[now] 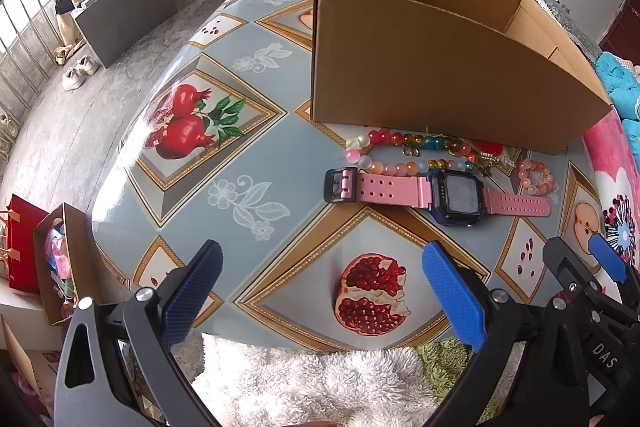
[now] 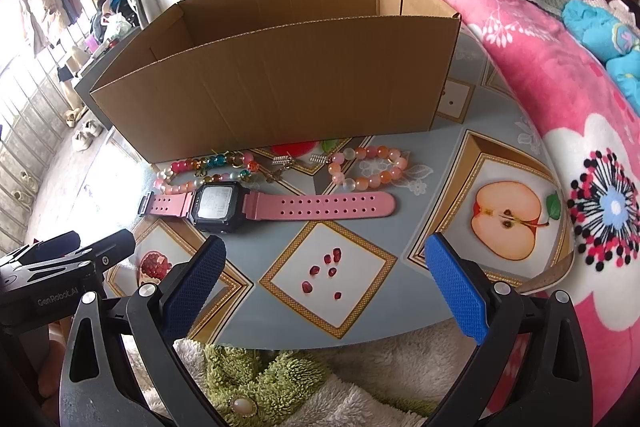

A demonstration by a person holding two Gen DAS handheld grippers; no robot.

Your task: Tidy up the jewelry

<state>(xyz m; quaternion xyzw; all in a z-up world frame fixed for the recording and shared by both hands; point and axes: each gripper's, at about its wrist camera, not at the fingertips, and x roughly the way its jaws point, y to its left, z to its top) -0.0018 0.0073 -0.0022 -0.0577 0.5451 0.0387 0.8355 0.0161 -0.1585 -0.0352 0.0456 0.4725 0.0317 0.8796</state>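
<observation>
A pink-strapped digital watch (image 1: 436,193) (image 2: 256,205) lies flat on the patterned table. Behind it lie a long multicoloured bead string (image 1: 404,151) (image 2: 208,171), a round bracelet of orange and pink beads (image 1: 536,177) (image 2: 370,167) and small metal clips (image 2: 298,159). An open cardboard box (image 1: 440,67) (image 2: 280,83) stands just behind them; no contents show inside. My left gripper (image 1: 320,291) hangs open near the table's front edge, short of the watch. My right gripper (image 2: 326,285) is open too, over the front edge right of the watch.
The table's front edge (image 2: 340,341) curves close below both grippers, with fluffy white and green fabric (image 1: 304,383) under them. A pink flowered blanket (image 2: 560,99) lies along the right. On the left the floor drops away, with a small box of items (image 1: 60,267) below.
</observation>
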